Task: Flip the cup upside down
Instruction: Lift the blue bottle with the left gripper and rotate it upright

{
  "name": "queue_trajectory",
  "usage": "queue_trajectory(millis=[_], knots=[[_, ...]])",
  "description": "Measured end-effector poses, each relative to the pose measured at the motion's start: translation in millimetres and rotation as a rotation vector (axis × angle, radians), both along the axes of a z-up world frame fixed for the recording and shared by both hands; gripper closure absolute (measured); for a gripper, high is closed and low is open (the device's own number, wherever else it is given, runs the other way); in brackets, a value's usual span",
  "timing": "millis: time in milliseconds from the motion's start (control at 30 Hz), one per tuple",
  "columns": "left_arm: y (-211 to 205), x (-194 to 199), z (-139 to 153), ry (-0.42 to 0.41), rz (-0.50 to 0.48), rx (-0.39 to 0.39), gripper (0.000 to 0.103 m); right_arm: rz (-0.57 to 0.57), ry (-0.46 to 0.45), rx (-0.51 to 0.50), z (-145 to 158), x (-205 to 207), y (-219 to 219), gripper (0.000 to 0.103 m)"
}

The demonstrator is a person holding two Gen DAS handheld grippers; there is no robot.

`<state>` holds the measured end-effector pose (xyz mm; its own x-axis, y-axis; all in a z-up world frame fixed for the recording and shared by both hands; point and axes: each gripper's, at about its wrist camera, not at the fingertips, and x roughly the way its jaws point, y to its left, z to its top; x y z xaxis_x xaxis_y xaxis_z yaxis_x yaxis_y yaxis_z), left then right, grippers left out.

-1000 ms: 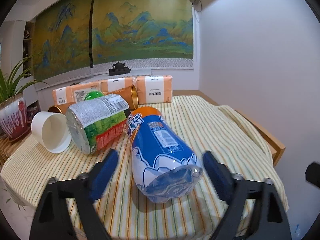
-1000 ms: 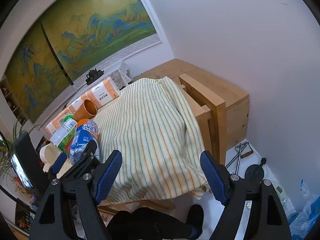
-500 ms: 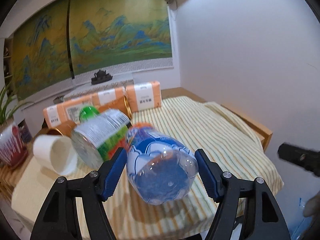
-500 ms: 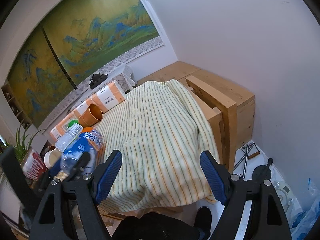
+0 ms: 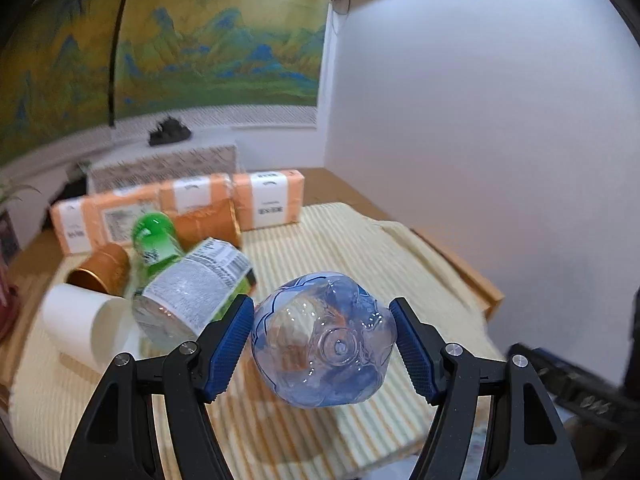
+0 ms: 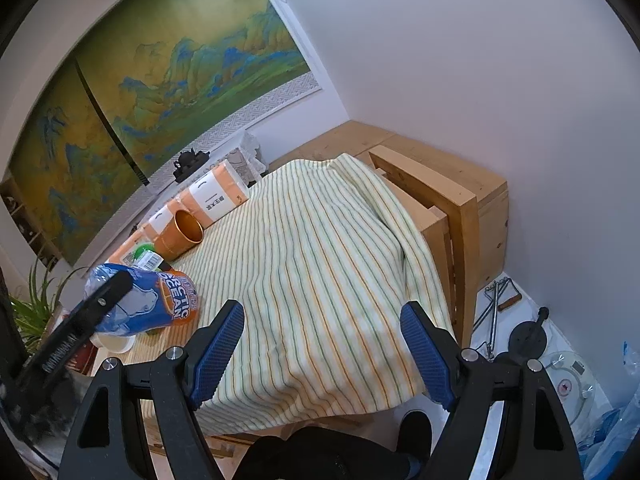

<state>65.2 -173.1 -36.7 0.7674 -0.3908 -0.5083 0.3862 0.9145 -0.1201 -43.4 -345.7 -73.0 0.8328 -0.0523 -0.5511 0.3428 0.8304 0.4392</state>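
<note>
We have the left gripper point(image 5: 324, 344) closed around a blue bottle point(image 5: 325, 340), its two blue fingers point(image 5: 230, 344) pressing on either side near the bottle's base, which faces the camera; from the right wrist view the bottle looks raised off the striped cloth point(image 6: 320, 272) that covers the bench. The right gripper point(image 6: 322, 348) hangs over the near edge of the cloth with its fingers spread wide and nothing between them. The task's own thing, as we read it, is a cup, and three lie on their sides at the far left of the bench: a white cup point(image 5: 78, 328) nearest us, a copper cup point(image 5: 102, 274) just behind it, and another copper cup point(image 6: 182, 234) against the orange packets point(image 5: 268, 198). A green-capped bottle point(image 5: 188, 280) lies just beside the white cup, possibly touching it; blur keeps us from being sure. We judge the white cup light and fairly thin-walled, likely to flex or skid on the cloth if squeezed hard, so we would take it across the middle of its wall with moderate pressure, not by the rim. The copper ones look stiffer and smoother, perhaps slippery, so a firmer hold low on the body seems wise. Since each lies sideways, a quarter turn with the mouth going down should seat it inverted. The green-capped bottle crowds the approach to the white cup.
</note>
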Motion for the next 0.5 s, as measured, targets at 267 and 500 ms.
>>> queue_trajectory(millis=[267,500], knots=[[9.1,37.0,4.2,0.143,-0.082,-0.067,0.03,-0.001,0.011,-0.015,3.6,6.2,9.0,0.026],[7.8,71.6,7.9,0.178,-0.101,-0.061,0.03,0.009,0.012,-0.035,8.2,10.0,23.8,0.026]])
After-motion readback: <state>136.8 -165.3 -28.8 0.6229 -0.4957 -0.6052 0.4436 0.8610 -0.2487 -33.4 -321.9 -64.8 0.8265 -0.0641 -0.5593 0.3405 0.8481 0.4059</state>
